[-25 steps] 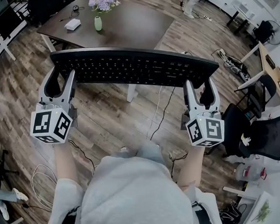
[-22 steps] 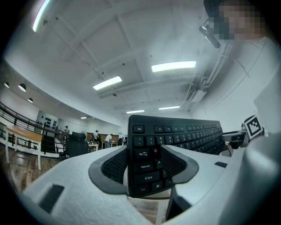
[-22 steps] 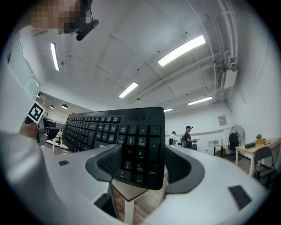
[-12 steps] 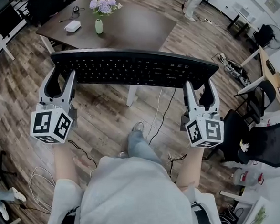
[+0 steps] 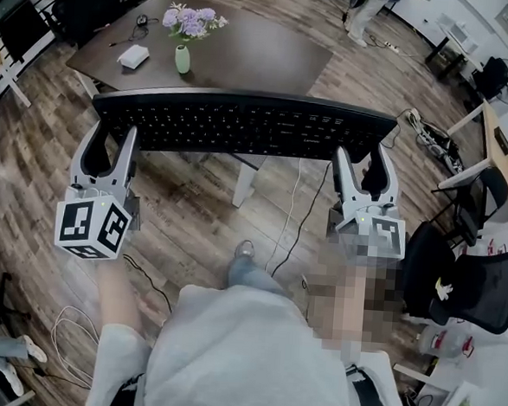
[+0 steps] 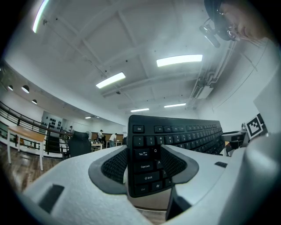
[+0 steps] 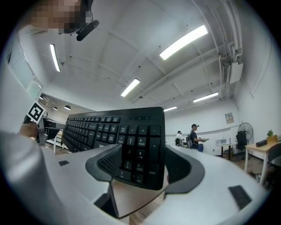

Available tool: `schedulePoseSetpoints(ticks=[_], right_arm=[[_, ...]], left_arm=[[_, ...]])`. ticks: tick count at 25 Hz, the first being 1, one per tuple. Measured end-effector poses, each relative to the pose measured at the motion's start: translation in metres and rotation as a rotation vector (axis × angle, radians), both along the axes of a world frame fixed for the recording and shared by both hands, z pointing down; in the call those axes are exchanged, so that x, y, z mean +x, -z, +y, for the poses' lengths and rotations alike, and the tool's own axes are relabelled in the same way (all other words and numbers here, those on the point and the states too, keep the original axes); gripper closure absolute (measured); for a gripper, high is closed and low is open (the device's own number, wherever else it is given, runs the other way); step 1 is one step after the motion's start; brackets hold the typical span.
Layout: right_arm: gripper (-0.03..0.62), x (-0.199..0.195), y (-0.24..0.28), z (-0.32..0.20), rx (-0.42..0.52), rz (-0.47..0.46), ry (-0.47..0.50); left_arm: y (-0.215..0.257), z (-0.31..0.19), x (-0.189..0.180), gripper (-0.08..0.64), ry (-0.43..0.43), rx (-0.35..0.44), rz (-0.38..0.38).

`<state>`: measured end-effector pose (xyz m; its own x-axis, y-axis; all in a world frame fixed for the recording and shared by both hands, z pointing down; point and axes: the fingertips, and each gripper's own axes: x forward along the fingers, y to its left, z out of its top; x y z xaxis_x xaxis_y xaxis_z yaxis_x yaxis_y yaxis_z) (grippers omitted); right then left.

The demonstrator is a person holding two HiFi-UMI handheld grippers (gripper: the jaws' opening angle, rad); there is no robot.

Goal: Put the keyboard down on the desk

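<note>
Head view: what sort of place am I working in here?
Likely an open-plan office: a brown desk ahead beyond the keyboard, black office chairs to the right, and long ceiling strip lights overhead.

The long black keyboard covers much of the near edge of the dark brown wooden counter. The small white object on the counter's left part is too small to identify.

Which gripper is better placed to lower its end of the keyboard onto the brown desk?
Left, slightly. The left gripper holds the keyboard end lined up with the desk; the right gripper end seems past its edge.
</note>
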<state>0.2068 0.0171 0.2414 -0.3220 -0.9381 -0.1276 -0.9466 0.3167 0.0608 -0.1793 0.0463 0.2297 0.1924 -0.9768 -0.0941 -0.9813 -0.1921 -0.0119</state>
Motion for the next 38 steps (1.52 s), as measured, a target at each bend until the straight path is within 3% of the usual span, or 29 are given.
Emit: schedulePoseSetpoints(ticks=[20, 28, 34, 38], right_arm=[[0.307, 0.016, 0.000, -0.190, 0.006, 0.017, 0.112], [0.307, 0.000, -0.024, -0.236, -0.062, 0.023, 0.121], [0.307, -0.048, -0.066, -0.293, -0.145, 0.043, 0.085], [0.307, -0.047, -0.091, -0.305, -0.209, 0.041, 0.058]], left_arm=[[-0.008, -0.146, 0.022, 0.331, 0.115, -0.009, 0.020], [-0.031, -0.189, 0.006, 0.331, 0.126, -0.074, 0.028], [-0.080, -0.258, -0.044, 0.331, 0.096, -0.159, 0.051], [-0.102, -0.278, -0.044, 0.331, 0.080, -0.227, 0.052]])
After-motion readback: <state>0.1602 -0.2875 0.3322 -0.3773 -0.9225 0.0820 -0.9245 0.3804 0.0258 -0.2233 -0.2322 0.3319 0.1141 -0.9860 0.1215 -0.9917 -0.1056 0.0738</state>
